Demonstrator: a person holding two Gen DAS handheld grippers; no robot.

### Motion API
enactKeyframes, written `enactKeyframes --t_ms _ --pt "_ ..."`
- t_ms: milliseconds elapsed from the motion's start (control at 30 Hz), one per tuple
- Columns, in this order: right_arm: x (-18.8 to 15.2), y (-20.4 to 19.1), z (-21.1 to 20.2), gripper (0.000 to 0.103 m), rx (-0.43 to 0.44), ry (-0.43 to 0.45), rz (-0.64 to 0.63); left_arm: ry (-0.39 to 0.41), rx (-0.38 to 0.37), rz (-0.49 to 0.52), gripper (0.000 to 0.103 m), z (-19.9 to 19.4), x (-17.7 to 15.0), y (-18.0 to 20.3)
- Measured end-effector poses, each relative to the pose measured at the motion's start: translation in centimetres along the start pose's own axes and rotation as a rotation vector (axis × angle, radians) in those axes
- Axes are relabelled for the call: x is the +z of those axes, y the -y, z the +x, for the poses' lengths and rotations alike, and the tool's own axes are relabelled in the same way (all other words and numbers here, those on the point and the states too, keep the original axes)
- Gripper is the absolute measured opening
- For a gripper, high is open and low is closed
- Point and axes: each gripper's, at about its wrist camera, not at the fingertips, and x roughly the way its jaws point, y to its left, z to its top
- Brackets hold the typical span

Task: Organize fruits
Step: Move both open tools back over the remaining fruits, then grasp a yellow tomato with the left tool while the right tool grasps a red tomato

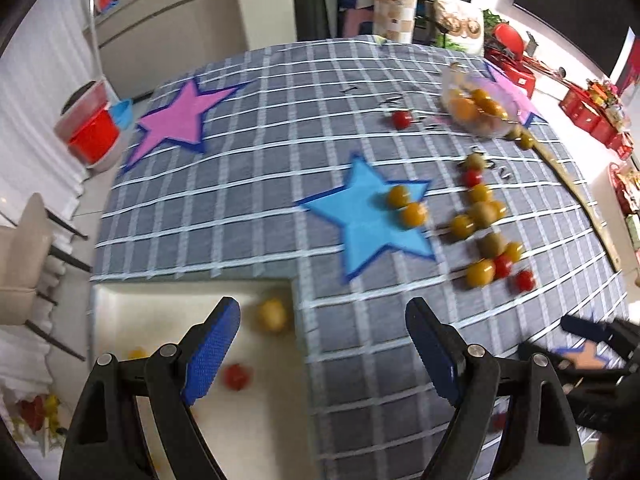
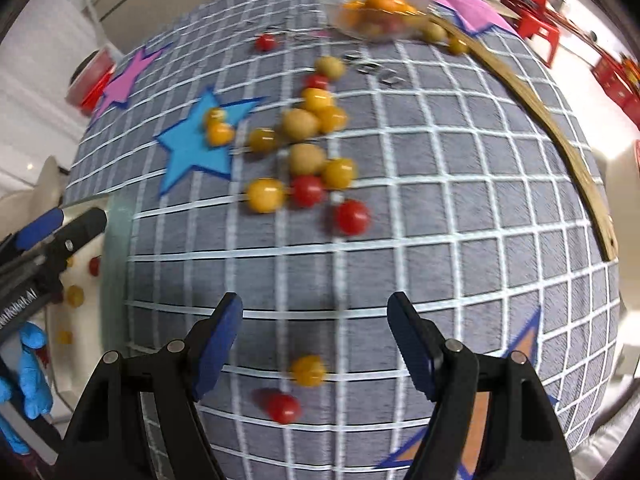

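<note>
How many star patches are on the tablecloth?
4: pink star far left, blue star at centre, second pink star behind the bowl, orange star by the right gripper. Others may be hidden.

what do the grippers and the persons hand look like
Both grippers, left and right, are black plastic frames with triangular cut-outs, silver pivot pins and two fingers faced with textured blue pads. In the right wrist view the left one carries white lettering, partly cut off, and the hand beside it wears a bright blue glove.
</note>
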Motion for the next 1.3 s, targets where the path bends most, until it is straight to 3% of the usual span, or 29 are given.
enactKeyframes --t_ms 100,300,467,533,567,867,1067,1200,1233,1300 --pt "0.0 0.9 0.3 0.078 -0.016 0.002 0.009 -0.017 -0.034 0.002 0.085 1.5 1.1 1.8" --pt "0.6 1.5 0.7 0.078 -0.042 0.023 -0.02 -0.063 -0.022 -0.009 0.085 5.1 2.5 3.6" --pt "1.7 1.3 1.7 0.076 -0.053 0.033 -0.054 -0.054 -0.006 -0.022 0.084 6.8 4.2 4.3" --pt "2.0 1.1 2.0 0.071 -0.063 0.037 -0.072 -0.055 0.01 -0.017 0.068 7.3 4.7 4.6" --pt "2.2 1.1 2.2 0.071 -0.064 0.038 -0.08 -0.064 0.021 -0.013 0.065 7.7 4.9 4.8" --pt "3.1 0.3 3.0 0.065 -0.086 0.056 -0.116 -0.076 0.016 0.0 0.064 8.8 5.4 6.1" --pt "3.6 -0.2 3.4 0.045 -0.111 0.073 -0.148 -0.069 0.008 -0.006 0.053 8.8 5.6 6.4" --pt "4.3 -0.7 3.6 0.028 -0.109 0.076 -0.154 -0.066 -0.006 -0.002 0.034 8.8 5.7 6.8" --pt "4.4 -0.7 3.6 0.022 -0.106 0.076 -0.155 -0.064 -0.009 -0.002 0.024 8.7 5.6 6.8" --pt "4.6 -0.5 3.7 0.022 -0.09 0.074 -0.152 -0.064 -0.018 0.0 0.022 8.7 5.6 6.8"
